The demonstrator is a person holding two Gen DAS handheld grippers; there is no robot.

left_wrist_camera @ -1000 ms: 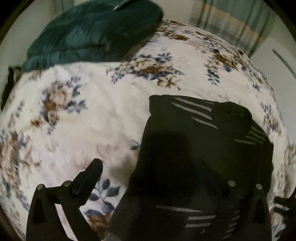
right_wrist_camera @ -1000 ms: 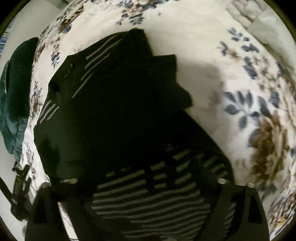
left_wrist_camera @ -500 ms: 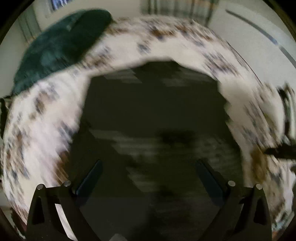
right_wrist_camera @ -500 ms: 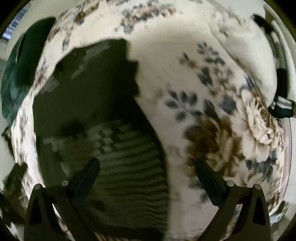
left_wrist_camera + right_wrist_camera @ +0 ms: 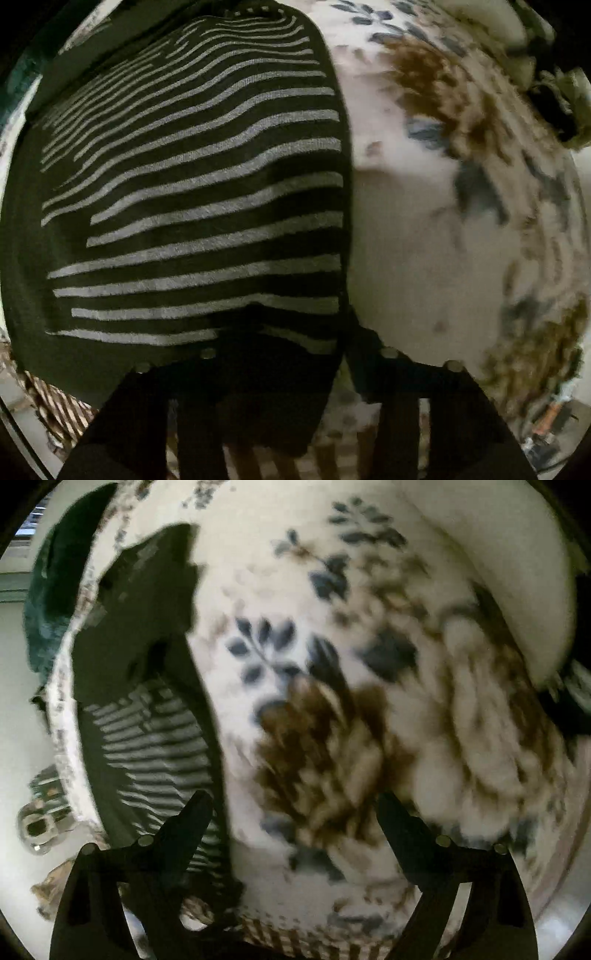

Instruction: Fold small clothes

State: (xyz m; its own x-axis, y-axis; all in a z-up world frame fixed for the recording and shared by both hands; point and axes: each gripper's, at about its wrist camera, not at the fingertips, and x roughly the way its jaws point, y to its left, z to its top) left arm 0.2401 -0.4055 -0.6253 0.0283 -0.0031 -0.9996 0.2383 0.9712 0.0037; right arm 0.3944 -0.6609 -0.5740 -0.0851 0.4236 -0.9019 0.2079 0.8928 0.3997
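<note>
Jaws of the right gripper (image 5: 291, 812) stand wide apart with nothing between them, hovering over the floral bedspread (image 5: 369, 635); its left finger shows against the striped edge of the garment. Whether the left gripper (image 5: 295, 369) holds anything I cannot tell: its dark fingers merge with the dark hem of the black striped top (image 5: 192, 192), which covers one of them at the bottom of the left wrist view.

That top lies on the bed, filling the left and middle of the left wrist view, grey stripes uppermost, its right edge running straight down beside bare bedspread. From the right wrist it appears as a long dark shape along the left side of the bed, striped near the gripper, plain black farther away. A dark green blanket (image 5: 51, 590) sits beyond it at the far left.
</note>
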